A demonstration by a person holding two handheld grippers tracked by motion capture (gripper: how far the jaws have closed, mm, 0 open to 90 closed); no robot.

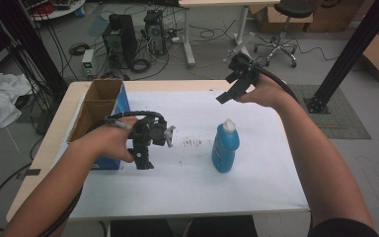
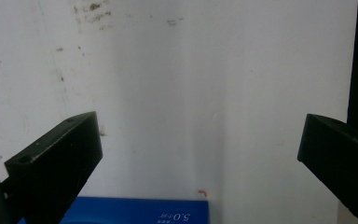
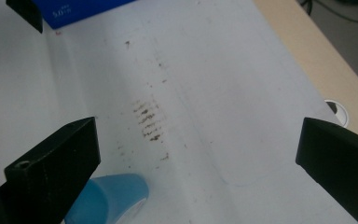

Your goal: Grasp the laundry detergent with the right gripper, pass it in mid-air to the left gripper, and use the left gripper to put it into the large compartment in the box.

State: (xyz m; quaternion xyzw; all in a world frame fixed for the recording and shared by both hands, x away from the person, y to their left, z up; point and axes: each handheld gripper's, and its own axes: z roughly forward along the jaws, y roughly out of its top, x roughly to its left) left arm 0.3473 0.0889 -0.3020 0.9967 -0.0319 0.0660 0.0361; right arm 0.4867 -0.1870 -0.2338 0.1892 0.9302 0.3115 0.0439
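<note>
Blue plastic bottle (image 1: 225,148) with a white cap stands upright on the white sheet (image 1: 256,182) that covers the wooden table (image 1: 54,123), a little toward 3 o'clock from the middle. We hold our left gripper (image 1: 144,163) at about 9 o'clock from the bottle, near it but not touching. Its two black jaws are spread wide with only bare white sheet between them, as the left gripper view shows (image 2: 200,140).

Our right gripper (image 1: 224,96) hangs up in the air at 12 o'clock from the bottle, close to the far edge of the table. Its jaws are wide apart too and hold nothing (image 3: 198,144). In the right gripper view the bottle (image 3: 109,198) peeks in at 7 o'clock.

An open brown cardboard box with blue sides (image 1: 98,116) sits at the 9 o'clock edge of the sheet, touching our left hand (image 1: 106,143). We can read "5.0" in white on its blue side (image 3: 61,11); the rest is too small.

Brown smudges (image 1: 193,143) mark the sheet between left gripper and bottle. Open sheet lies all round the bottle, most of it at 6 o'clock.
</note>
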